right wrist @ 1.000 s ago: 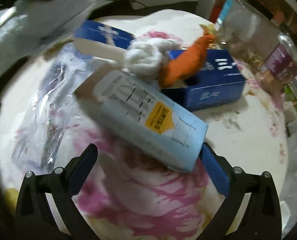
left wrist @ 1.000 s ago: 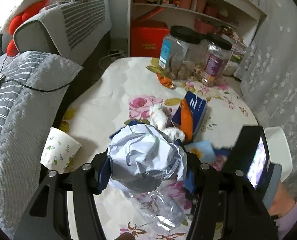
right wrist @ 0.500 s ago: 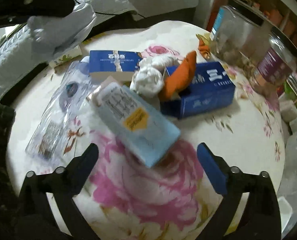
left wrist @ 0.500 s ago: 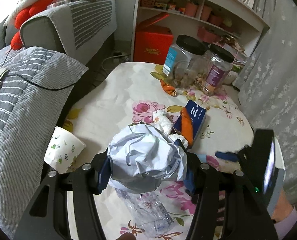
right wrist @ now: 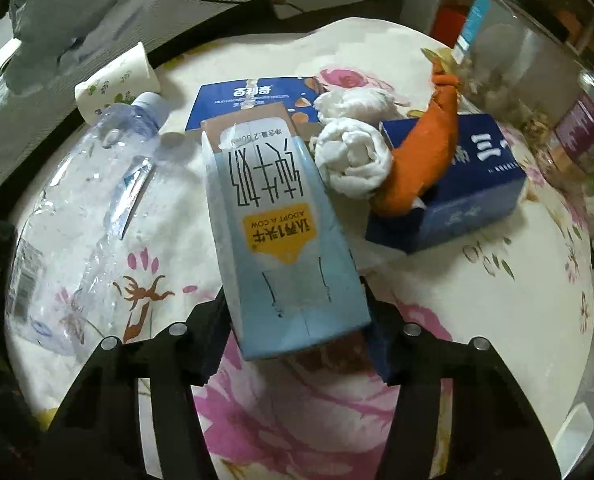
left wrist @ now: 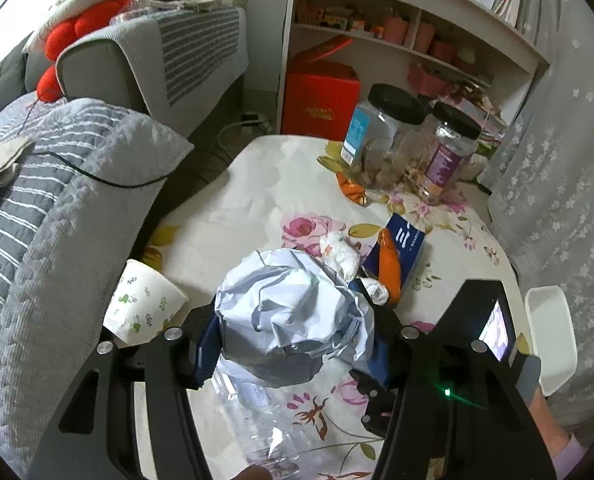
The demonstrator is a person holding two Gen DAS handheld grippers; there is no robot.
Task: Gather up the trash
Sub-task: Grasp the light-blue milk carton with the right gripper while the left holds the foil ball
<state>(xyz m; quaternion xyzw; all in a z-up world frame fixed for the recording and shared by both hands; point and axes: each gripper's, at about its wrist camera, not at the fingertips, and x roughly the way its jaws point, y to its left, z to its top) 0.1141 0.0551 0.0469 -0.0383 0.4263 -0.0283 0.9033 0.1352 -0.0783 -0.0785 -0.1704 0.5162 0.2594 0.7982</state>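
My left gripper [left wrist: 291,344] is shut on a crumpled pale blue paper ball [left wrist: 289,312], held above the floral table [left wrist: 257,200]. My right gripper [right wrist: 297,328] is shut on a light blue milk carton [right wrist: 281,236]. A crushed clear plastic bottle [right wrist: 81,220] lies at the left, and also shows under the paper in the left wrist view [left wrist: 265,432]. White tissue wads [right wrist: 353,156], an orange peel [right wrist: 421,172], two blue boxes [right wrist: 469,200] [right wrist: 249,96] and a paper cup [right wrist: 113,80] lie on the table.
Two black-lidded jars [left wrist: 381,140] [left wrist: 449,152] stand at the table's far side. A grey striped sofa [left wrist: 37,200] borders the left. A shelf unit [left wrist: 397,32] and red box [left wrist: 321,96] stand behind. A white chair [left wrist: 553,344] is at the right.
My right gripper, open half a second ago, has moved in and closed on the milk carton. My left gripper has risen slightly, still holding the paper ball.
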